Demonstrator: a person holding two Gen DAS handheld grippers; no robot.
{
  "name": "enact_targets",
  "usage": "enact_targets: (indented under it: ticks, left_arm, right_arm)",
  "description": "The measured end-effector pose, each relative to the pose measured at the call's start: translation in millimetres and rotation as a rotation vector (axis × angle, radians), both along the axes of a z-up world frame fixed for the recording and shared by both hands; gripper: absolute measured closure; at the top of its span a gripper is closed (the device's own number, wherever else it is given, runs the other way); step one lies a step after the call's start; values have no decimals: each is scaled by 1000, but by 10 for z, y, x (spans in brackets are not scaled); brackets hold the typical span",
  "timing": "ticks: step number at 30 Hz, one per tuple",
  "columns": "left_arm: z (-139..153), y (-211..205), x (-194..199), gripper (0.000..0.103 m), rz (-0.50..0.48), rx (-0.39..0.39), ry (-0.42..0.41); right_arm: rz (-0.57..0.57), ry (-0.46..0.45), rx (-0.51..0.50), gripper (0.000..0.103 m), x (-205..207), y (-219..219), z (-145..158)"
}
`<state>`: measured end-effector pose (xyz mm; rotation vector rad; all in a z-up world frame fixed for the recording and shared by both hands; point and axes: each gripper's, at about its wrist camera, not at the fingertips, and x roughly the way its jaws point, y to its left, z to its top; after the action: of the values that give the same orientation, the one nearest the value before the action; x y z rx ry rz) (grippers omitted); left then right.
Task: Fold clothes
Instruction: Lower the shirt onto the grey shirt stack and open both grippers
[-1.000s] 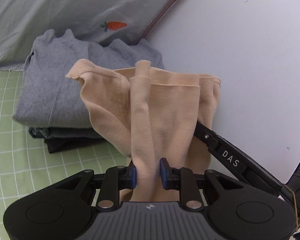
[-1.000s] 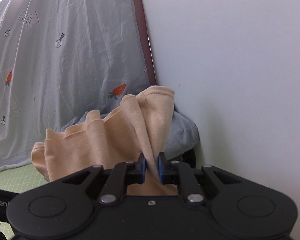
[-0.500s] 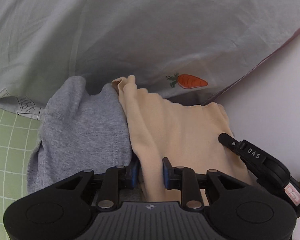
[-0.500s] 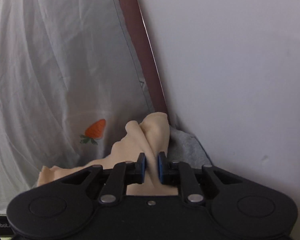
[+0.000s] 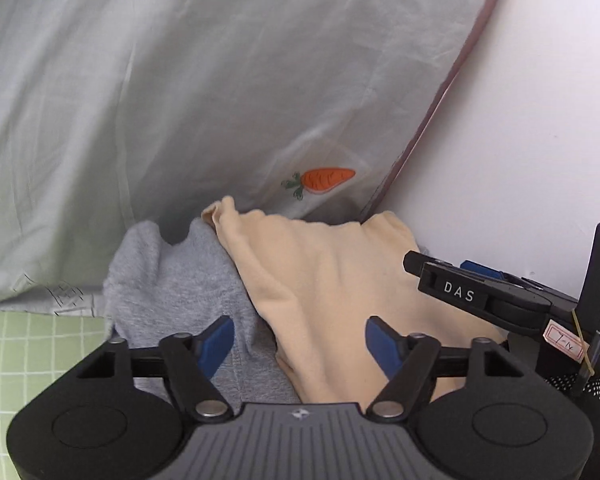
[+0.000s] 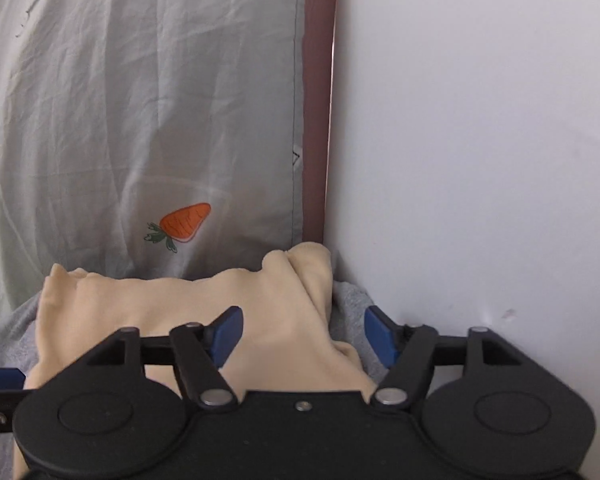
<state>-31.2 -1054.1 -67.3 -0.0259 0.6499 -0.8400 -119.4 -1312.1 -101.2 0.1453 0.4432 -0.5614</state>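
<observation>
Beige garment [image 6: 284, 320] lies beneath opening hand-held gripper [image 6: 302, 334].

A green mat with a white grid [image 5: 28, 344] covers the surface at lower left in the left wrist view. On it sits a folded grey garment [image 5: 172, 280], tucked into the corner between a carrot-print sheet [image 5: 180, 100] and a white wall [image 5: 540, 120]. A peach garment [image 5: 340, 280] lies across the grey one.

Soft even daylight, fisheye-warped edges
</observation>
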Motion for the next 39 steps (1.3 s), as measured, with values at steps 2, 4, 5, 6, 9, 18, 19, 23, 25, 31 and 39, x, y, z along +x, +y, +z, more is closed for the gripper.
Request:
enact_targets:
  ticks: [2,4,5,6,9,18,19,23,25,31,39]
  left_arm:
    - [164,208,-233,10,8,-29,-49]
    - [289,393,-455,3,4,-54,-80]
    - [345,492,-573,0,7,-65,-99]
    - [392,599,-701,0,14,-73,-123]
    - [535,926,-1080,0,43,-94,-193]
    - [639,1613,-1868,0,95,-15,-175]
    - [625,1652,-1929,0,93,1,-178]
    - [546,1817,-2168,0,93,76,-188]
    - [496,1923,-2262,0,93,85,-171]
    - [400,2170,-2501,0,96,103,-142]
    - [384,2319,-2672,0,72,104,-138]
  right_arm:
    - [-5,-9,-9,17,-215,102,117]
    - [-9,-18,4,9,-472,234,209]
    - [-10,-24,12,6,-608,291,251]
    - [-6,-34,27,0,-772,313,281]
    - [8,-31,63,0,-1209,458,358]
    - [-8,9,81,0,-2205,1135,525]
    - [-7,11,85,0,-2310,1190,521]
    - [-10,39,92,0,-2652,1413,479]
    - [-12,54,90,0,-2783,1512,454]
    - [0,96,72,0,-3095,1819,389]
    - [14,106,61,0,-3282,2022,394]
